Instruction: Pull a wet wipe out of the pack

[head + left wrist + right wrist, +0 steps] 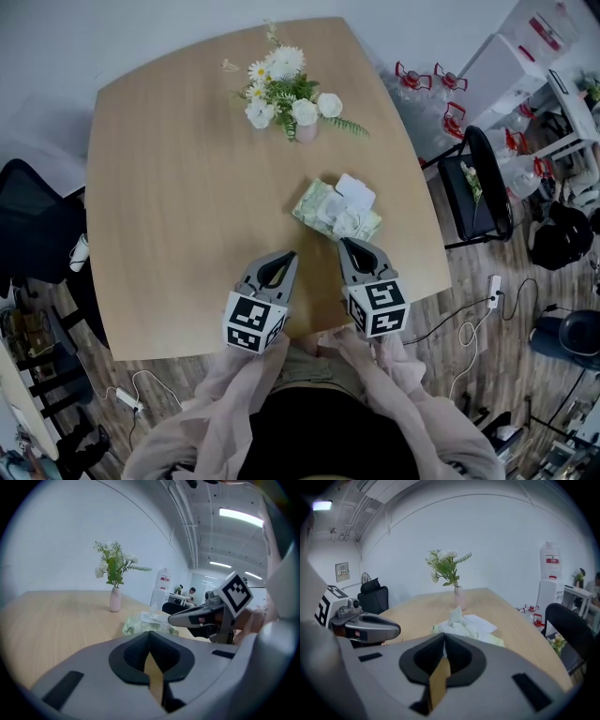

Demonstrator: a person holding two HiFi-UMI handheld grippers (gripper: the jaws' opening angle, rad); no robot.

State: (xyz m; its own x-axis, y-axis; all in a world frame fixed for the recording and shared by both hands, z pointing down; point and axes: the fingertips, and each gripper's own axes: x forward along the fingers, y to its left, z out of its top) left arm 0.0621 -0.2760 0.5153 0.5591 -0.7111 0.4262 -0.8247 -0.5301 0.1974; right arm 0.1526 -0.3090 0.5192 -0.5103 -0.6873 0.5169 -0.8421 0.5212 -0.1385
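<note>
Pack (336,213), where is it?
— Twelve o'clock of the right gripper (347,244), flap (356,192) open so a wipe (455,614) stands up for pinching. Its jaws and the left gripper (289,255) jaws are closed, empty.

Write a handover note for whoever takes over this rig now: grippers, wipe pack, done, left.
Left gripper: shut, empty, above the table, short of the pack.
Right gripper: shut, empty, tip close to the wet wipe pack.
Pack: flap open, a wipe sticking up from the opening.
Done: pack is open.
Left: grip the wipe and pull it out.
</note>
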